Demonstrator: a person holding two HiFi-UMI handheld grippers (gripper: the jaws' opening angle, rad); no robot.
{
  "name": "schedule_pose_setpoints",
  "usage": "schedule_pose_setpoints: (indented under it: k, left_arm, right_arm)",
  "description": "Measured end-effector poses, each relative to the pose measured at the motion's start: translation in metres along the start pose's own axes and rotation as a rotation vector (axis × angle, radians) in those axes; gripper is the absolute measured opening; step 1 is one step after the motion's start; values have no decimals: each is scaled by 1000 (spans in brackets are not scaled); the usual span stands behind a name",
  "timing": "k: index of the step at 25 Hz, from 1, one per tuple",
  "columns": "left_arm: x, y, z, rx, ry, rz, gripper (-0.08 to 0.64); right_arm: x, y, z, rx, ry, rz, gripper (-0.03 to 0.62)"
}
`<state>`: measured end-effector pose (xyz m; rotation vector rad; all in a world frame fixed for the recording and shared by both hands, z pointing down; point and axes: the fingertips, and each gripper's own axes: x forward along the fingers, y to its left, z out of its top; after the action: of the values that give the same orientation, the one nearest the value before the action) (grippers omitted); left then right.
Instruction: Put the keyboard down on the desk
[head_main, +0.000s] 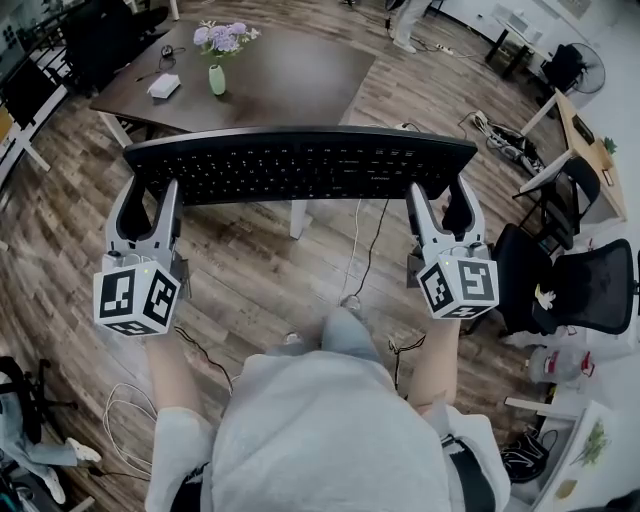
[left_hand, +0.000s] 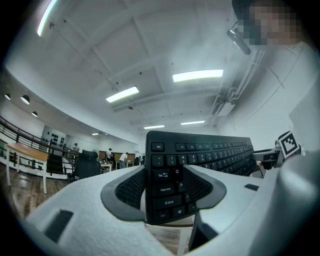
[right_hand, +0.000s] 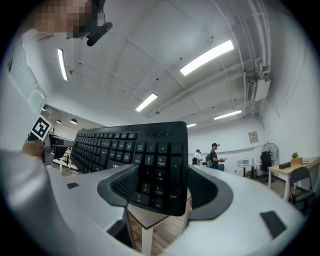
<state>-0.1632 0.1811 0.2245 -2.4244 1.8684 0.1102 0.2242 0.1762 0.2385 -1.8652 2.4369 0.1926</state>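
A long black keyboard (head_main: 300, 162) hangs level in the air, keys facing me, in front of the dark brown desk (head_main: 290, 85). My left gripper (head_main: 150, 195) is shut on the keyboard's left end (left_hand: 167, 185), its ribbed pads pressing both faces near the Tab and Caps Lock keys. My right gripper (head_main: 440, 200) is shut on the right end (right_hand: 160, 172), over the number pad. The keyboard sits nearer to me than the desk top and above the wood floor.
On the desk stand a green vase of purple flowers (head_main: 218, 60) and a white box (head_main: 164, 87) with a cable. Black office chairs (head_main: 590, 285) and another desk (head_main: 585, 140) are at the right. Cables lie on the floor (head_main: 365, 250). People stand far off (right_hand: 216, 154).
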Motion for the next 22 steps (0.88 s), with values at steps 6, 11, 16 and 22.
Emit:
schedule_pose_setpoints:
  k: [6,11,16,22]
  left_arm:
    - [17,13,-4,-9,-2,4,229]
    - [40,25,-9,-12,-2,20,229]
    - [72,36,-16,-9,3,39,229]
    - [125,50,-19,0,12,64,229]
  right_arm:
    - [23,2,-1,-9,-1,4,285]
    - [55,0,-6,-13,-4,19,285]
    - [95,-8,-15,-5,-5,37,285]
    - [156,-24,-25,6,-3,62,285]
